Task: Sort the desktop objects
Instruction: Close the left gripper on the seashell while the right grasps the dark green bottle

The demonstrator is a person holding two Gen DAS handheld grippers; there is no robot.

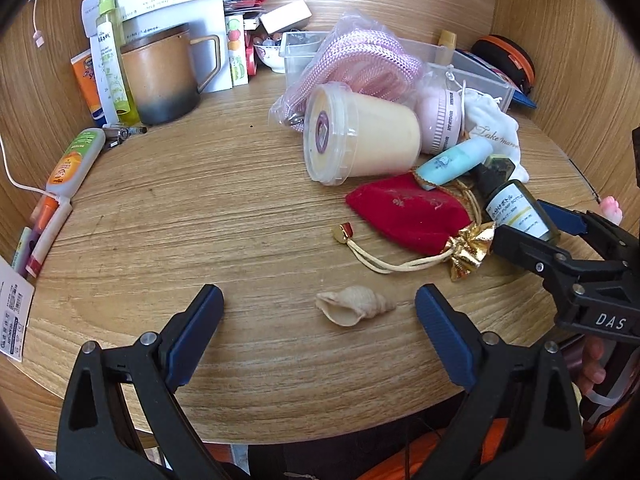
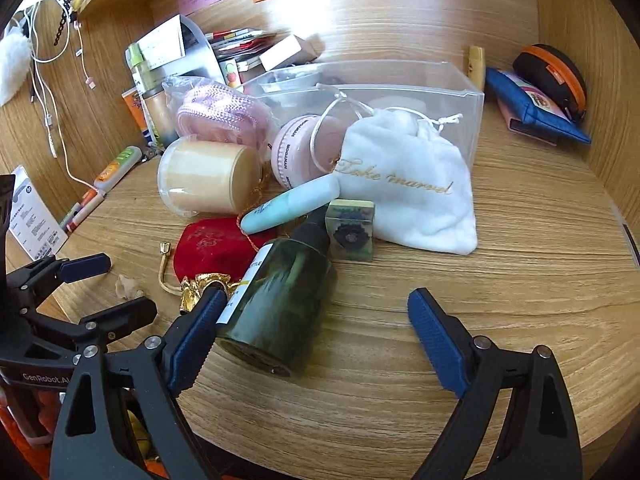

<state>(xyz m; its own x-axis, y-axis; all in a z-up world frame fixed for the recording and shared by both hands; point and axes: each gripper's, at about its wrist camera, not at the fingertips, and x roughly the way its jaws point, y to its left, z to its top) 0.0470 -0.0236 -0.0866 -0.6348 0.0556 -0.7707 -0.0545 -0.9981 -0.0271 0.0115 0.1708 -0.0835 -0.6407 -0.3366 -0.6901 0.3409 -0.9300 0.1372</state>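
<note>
While both grippers — left (image 1: 319,312), right (image 2: 312,320) — gape, clutter crowds the wooden desk (image 1: 192,208).

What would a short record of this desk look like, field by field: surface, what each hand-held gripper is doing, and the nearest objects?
surface: wooden desk
left hand-held gripper: open, seashell between its fingers
right hand-held gripper: open, around dark green bottle
bottle state: lying on its side
beside bottle: red pouch, white drawstring bag
behind: clear plastic bin
</note>
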